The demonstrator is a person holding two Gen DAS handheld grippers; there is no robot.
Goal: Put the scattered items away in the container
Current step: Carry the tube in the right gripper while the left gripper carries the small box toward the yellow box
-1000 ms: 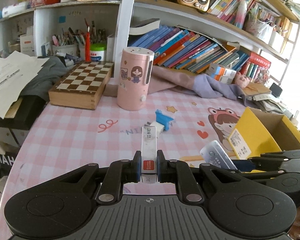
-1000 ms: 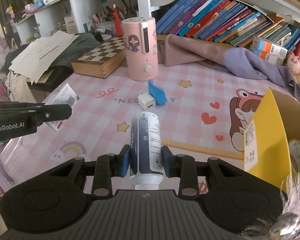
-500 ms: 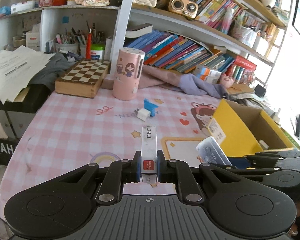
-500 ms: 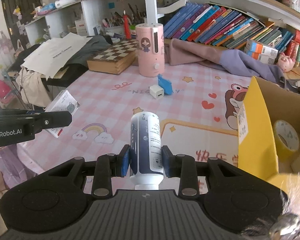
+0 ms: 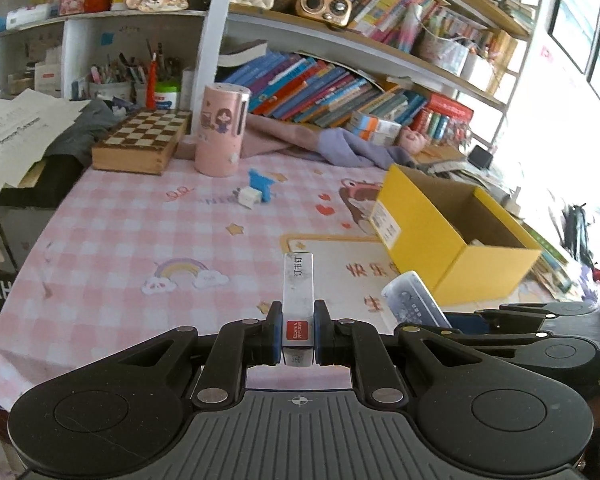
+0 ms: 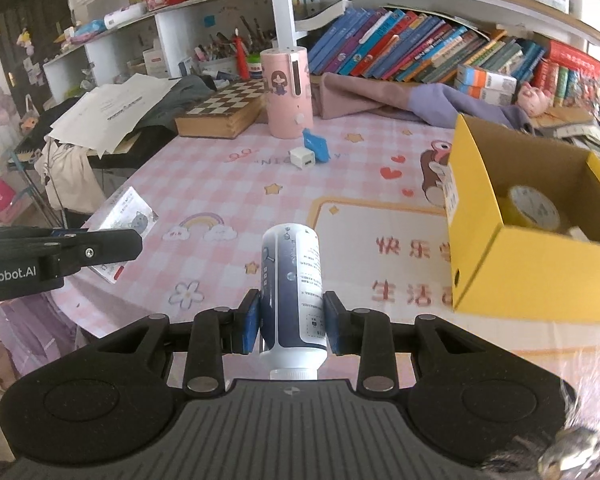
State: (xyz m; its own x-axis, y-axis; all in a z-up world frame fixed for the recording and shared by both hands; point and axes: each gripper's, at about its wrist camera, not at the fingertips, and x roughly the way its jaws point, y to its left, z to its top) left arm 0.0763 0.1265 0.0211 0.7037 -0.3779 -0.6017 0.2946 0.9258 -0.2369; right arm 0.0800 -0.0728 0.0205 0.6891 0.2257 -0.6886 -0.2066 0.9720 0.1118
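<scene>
Staple box [image 5: 297,304], slim and white with a red label, is sitting clamped between the blue pads of the left gripper [image 5: 297,334] at the lower centre of the left wrist view, its far end pointing out over the pink checked tablecloth [image 5: 120,240]. In the right wrist view, the right gripper [image 6: 291,322] is squeezing a white and navy bottle [image 6: 293,292] at the lower centre of the frame, cap end toward the camera; the jaws are closing on its sides.

The yellow cardboard box [image 6: 516,268] is standing open at the right of that frame, holding a roll of yellow tape [image 6: 530,206] inside. In the left wrist view the same box [image 5: 452,232] is sitting at the centre right, with the bottle's end showing just below it.

Further up the cloth, near the centre of both frames, a small white charger cube [image 6: 302,157] is lying just beside a blue toy [image 6: 316,146], in front of a pink cylinder [image 6: 286,92]. A wooden chessboard [image 6: 224,108] is resting to the cylinder's left.
</scene>
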